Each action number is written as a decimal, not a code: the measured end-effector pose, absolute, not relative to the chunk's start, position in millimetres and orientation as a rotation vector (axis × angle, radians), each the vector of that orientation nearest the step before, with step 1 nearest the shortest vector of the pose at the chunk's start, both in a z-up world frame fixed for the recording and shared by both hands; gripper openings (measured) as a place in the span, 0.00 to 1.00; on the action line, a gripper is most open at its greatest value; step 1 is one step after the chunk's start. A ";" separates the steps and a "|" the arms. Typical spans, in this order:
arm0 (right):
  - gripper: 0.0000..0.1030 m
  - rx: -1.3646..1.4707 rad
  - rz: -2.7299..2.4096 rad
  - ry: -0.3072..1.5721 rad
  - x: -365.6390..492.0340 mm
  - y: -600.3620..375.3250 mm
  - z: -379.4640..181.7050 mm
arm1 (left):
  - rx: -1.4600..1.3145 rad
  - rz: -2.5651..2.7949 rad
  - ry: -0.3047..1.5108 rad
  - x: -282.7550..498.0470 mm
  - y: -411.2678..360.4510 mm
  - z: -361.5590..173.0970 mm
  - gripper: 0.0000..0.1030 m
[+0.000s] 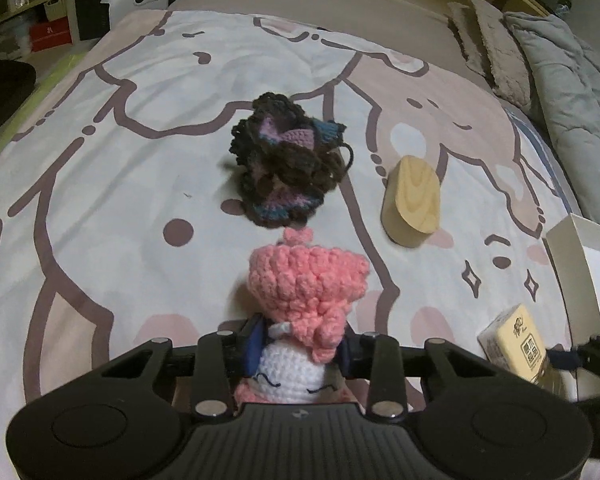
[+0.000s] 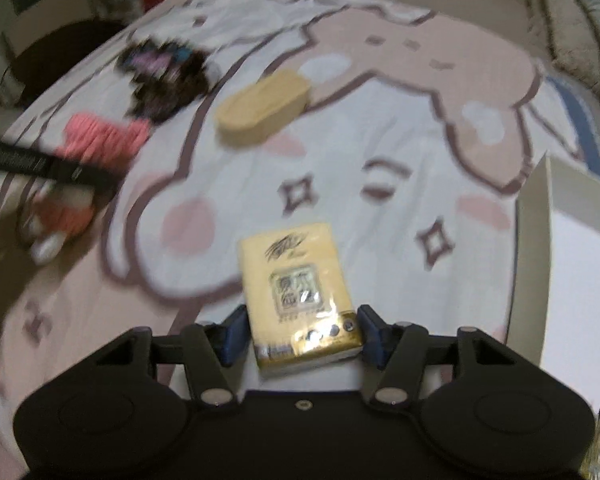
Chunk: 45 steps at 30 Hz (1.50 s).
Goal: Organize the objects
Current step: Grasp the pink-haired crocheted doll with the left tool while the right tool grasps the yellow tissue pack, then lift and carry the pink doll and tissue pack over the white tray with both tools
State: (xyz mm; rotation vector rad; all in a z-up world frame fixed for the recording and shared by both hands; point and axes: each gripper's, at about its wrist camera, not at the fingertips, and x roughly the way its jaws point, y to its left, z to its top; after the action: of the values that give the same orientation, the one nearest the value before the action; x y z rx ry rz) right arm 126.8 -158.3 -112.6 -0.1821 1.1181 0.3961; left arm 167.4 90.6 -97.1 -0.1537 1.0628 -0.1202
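Left wrist view: the left gripper (image 1: 300, 350) is closed on a crocheted doll (image 1: 300, 320) with pink hair and a white face; its blue pads press the doll's head from both sides. The doll lies on a bed (image 1: 100, 160) covered with a cartoon-print sheet. Just beyond the doll sits a dark crocheted piece (image 1: 284, 160) in brown, purple and blue. To the right of that piece, apart from it, lies an oval wooden block (image 1: 414, 200). At the right edge stands a white box (image 1: 572, 264) with an open top. Near the lower right corner, a yellow tissue pack (image 1: 514, 342) is in the fingers of the other gripper.

Right wrist view, blurred: the right gripper (image 2: 300, 332) clamps the tissue pack (image 2: 296, 280) at its near end, a blue pad against each side, over the sheet. The white box (image 2: 536, 264) stands just to the right. The wooden block (image 2: 260, 104) lies farther back. At left, the doll (image 2: 100, 136) sits under the left gripper's dark finger, with the dark crocheted piece (image 2: 164, 76) behind it.
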 end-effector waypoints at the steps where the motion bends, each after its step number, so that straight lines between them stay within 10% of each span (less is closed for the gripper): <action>1: 0.61 -0.179 0.411 1.119 124.0 -158.6 -112.0 | -0.152 -0.120 1.063 166.8 89.9 -97.4 0.36; 45: 0.51 0.075 0.280 0.774 109.2 -209.6 -20.5 | -0.253 -0.183 0.795 113.4 60.4 -8.2 0.35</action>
State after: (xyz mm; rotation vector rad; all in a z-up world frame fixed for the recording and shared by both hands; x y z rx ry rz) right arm 109.2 -209.6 -20.5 0.0752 0.7735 0.2798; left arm 113.4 60.4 -8.2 -0.2531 0.7948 -0.1829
